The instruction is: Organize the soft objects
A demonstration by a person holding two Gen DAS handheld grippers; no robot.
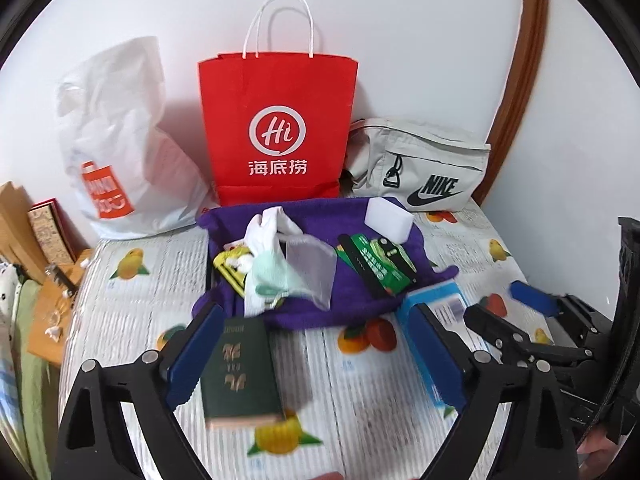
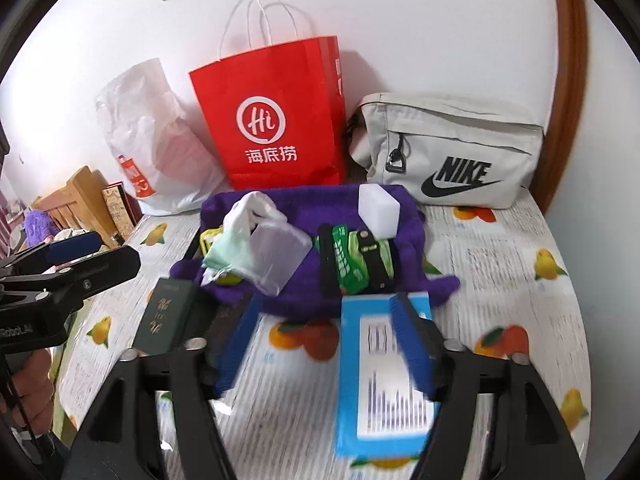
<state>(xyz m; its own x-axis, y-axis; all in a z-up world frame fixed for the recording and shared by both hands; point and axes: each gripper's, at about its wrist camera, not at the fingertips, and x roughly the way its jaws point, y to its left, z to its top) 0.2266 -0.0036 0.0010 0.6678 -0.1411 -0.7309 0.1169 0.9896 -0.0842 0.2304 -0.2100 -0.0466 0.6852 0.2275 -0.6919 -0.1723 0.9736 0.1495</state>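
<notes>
Left wrist view: your left gripper [image 1: 316, 354] stands wide open and empty over the green booklet [image 1: 240, 376], with the purple cloth [image 1: 352, 284] and its clutter at frame centre. Right wrist view: your right gripper [image 2: 324, 344] is likewise spread, gripping nothing, the blue box [image 2: 384, 380] lying beneath its right finger and the purple cloth [image 2: 304, 204] just above.

Legible markings, located relative to the red paper carrier bag [image 1: 278, 128] at the wall:

- Red paper carrier bag: white circle logo reading "Hi", with "海底捞" printed beneath it.
- Light grey fabric pouch [image 2: 452, 152], just right of the red bag: black "NIKE" wordmark above a black swoosh.
- White plastic bag [image 1: 120, 148], left of the red bag: orange panel with white lettering, not legible.
- Black gripper body [image 2: 32, 320], well in front and left of the red bag: white text "Robot.AI", its start cut off.
</notes>
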